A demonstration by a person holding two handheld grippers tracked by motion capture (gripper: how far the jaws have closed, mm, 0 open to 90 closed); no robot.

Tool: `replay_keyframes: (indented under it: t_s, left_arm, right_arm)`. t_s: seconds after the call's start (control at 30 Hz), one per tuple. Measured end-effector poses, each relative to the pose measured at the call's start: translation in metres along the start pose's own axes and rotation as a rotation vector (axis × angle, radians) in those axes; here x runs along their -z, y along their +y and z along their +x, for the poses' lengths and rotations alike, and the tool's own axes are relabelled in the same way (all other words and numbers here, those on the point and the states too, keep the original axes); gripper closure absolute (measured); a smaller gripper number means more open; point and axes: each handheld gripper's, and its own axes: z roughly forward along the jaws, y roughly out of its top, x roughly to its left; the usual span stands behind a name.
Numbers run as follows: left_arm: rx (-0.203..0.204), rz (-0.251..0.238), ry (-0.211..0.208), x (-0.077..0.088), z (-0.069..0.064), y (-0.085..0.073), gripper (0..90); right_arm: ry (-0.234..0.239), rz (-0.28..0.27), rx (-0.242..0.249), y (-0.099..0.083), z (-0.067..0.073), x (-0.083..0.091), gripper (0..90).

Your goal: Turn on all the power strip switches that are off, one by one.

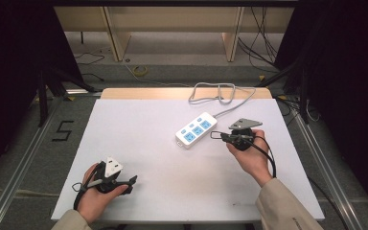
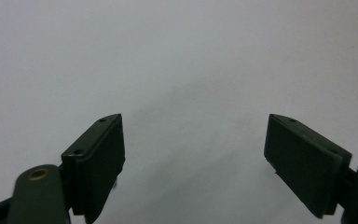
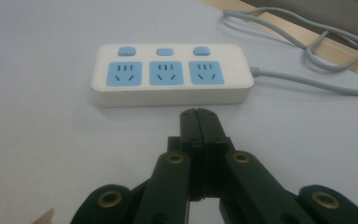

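A white power strip (image 1: 196, 130) with three blue sockets and three blue switches (image 3: 172, 73) lies right of the table's middle. Its grey cable (image 1: 214, 92) loops over the far edge. My right gripper (image 1: 214, 135) is shut with nothing between its jaws. It points at the strip's near long side, and its tips (image 3: 198, 112) stand a little short of the casing, apart from it. My left gripper (image 1: 132, 182) rests near the front left of the table. Its jaws stand wide open (image 2: 194, 122) over bare white surface with nothing between them.
A white sheet (image 1: 143, 139) covers the table, and a strip of wood (image 1: 139, 93) shows along its far edge. Beyond are the floor, loose cables and a yellow coil (image 1: 140, 71). A "5" (image 1: 63, 130) is marked on the floor at left, and metal rails run along both sides.
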Motion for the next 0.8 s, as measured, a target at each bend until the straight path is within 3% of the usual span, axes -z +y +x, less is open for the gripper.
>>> replay_keyframes:
  t_s: [0.8]
  left_arm:
    - [-0.007,-0.001,0.009,0.000,0.000,0.000,19.2]
  right_arm:
    - [-0.006,0.025,-0.012,0.026,-0.010,-0.027,90.0]
